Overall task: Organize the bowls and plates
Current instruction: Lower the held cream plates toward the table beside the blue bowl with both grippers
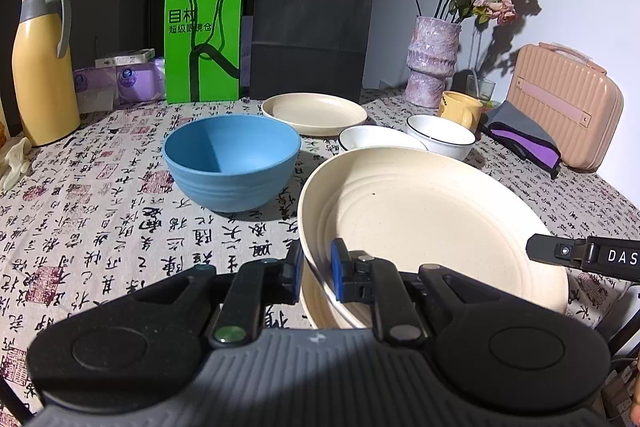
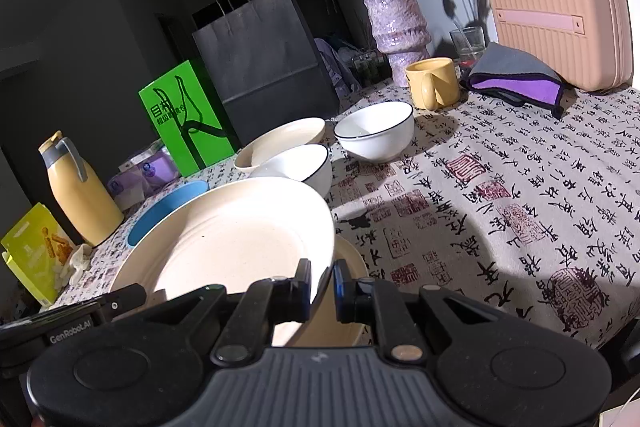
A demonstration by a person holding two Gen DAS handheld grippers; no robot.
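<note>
Both grippers hold one large cream plate (image 1: 432, 223) (image 2: 232, 239) by opposite rims. My left gripper (image 1: 316, 271) is shut on its left rim, and my right gripper (image 2: 323, 285) is shut on its right rim. The held plate hangs just above a second cream plate (image 1: 320, 307) (image 2: 348, 267) lying on the tablecloth. A blue bowl (image 1: 232, 159) (image 2: 168, 207) stands to the left. Two white bowls with dark rims (image 1: 440, 137) (image 2: 376, 131) and a third cream plate (image 1: 314, 113) (image 2: 280, 143) sit farther back.
A yellow mug (image 2: 434, 83), purple vase (image 1: 432, 59), pink case (image 2: 560, 23), folded grey-purple cloth (image 2: 516, 79) and a glass (image 2: 468, 41) fill the back right. A black paper bag (image 1: 312, 31), green bag (image 1: 204, 43) and yellow jug (image 1: 42, 67) stand behind left.
</note>
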